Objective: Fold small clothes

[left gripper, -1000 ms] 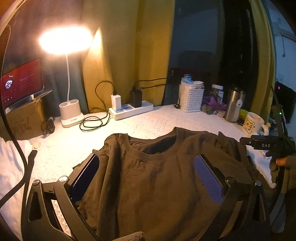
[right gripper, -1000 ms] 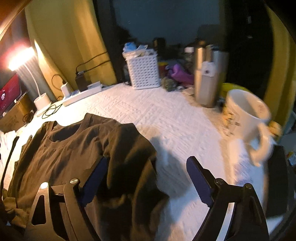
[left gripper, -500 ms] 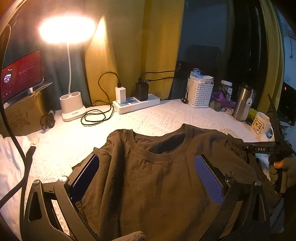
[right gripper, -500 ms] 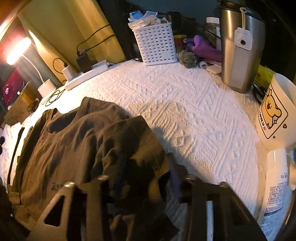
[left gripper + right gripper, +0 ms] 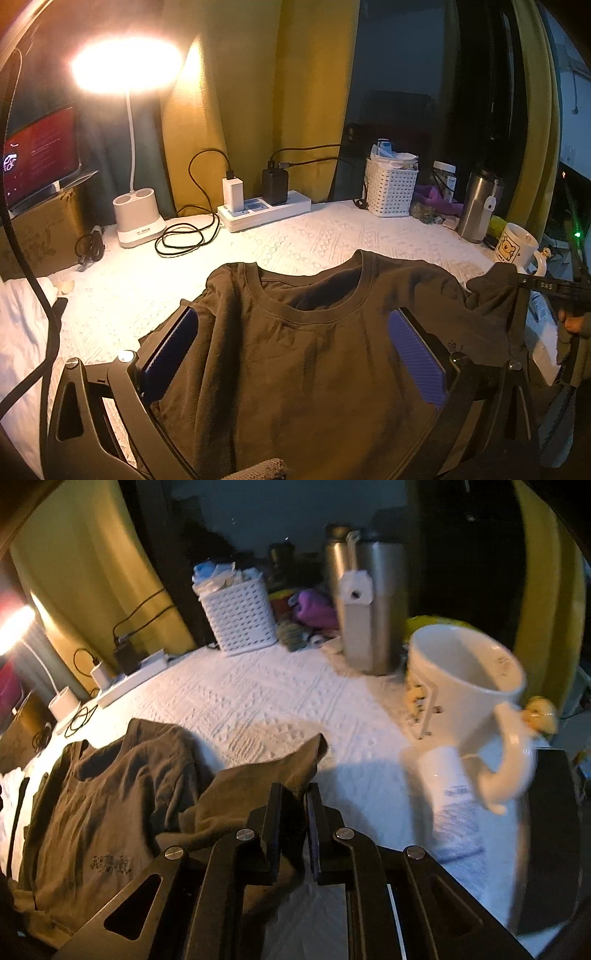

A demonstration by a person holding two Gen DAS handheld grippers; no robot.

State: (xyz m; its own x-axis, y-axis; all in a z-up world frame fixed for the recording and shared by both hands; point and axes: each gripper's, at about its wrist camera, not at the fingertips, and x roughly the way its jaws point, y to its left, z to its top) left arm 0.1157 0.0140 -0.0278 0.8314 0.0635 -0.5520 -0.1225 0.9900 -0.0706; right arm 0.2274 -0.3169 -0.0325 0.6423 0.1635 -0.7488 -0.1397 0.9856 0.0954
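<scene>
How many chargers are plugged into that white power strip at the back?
2. A white charger sits at the strip's left end and a black charger stands just right of it on the power strip. Any smaller plug behind them would be hidden.

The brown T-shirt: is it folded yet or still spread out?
Mostly spread: the T-shirt lies flat, neckline open; only its sleeve is pinched by the right gripper.

Right hand-held gripper (image 5: 293, 794): jaws stood wide apart 1.0 s ago, were closing at 0.5 s, and now clamp the sleeve (image 5: 280, 771) of the brown T-shirt (image 5: 110, 805). The sleeve, previously slumped against the shirt body, is now drawn outward toward the white mug (image 5: 469, 709) and raised off the surface (image 5: 280, 701). In the left wrist view, the shirt's right shoulder has spread out sideways.
</scene>
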